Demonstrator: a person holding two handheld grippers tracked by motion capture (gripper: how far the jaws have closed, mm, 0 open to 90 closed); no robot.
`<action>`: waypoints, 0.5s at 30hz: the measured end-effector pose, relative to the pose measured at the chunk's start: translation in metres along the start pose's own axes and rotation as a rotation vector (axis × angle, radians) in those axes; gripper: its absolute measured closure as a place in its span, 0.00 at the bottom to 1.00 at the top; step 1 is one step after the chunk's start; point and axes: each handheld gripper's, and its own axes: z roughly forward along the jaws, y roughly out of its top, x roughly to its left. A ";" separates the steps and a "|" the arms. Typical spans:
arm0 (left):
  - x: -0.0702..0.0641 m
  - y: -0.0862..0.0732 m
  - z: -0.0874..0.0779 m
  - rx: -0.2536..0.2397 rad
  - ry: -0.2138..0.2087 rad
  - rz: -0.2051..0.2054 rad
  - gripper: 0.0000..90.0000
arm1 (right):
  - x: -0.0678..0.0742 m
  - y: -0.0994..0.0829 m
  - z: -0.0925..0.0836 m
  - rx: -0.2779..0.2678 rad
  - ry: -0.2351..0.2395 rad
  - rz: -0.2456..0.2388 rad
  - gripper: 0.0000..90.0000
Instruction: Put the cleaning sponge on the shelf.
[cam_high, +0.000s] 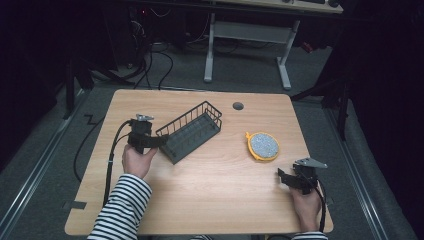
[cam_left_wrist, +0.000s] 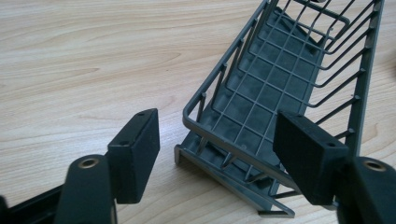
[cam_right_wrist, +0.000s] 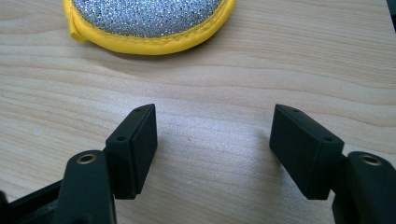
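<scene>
The left gripper (cam_left_wrist: 217, 154) straddles the near end of the wire basket (cam_high: 192, 131) at mid-table, jaws apart, probably not yet pressing. Centre the end rim between the pads before squeezing. The right gripper (cam_right_wrist: 212, 144) rests wide open near the yellow-edged scrubber (cam_right_wrist: 149, 21).

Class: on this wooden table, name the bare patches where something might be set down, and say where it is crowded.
Free: the near middle of the light wooden table, between the two hands, and the far right corner past the round yellow-rimmed silver scouring pad. Crowded: the left, where the left tool meets the grey wire basket.
</scene>
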 end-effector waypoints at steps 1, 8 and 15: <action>-0.001 0.000 0.002 0.007 0.002 0.003 0.39 | 0.000 0.000 0.000 0.001 0.000 0.000 0.36; -0.004 0.000 0.007 0.014 0.001 0.015 0.50 | 0.000 0.000 0.000 0.000 0.000 -0.001 0.36; -0.006 0.000 0.007 0.016 0.013 0.026 0.54 | 0.000 0.000 0.000 0.001 0.000 -0.001 0.36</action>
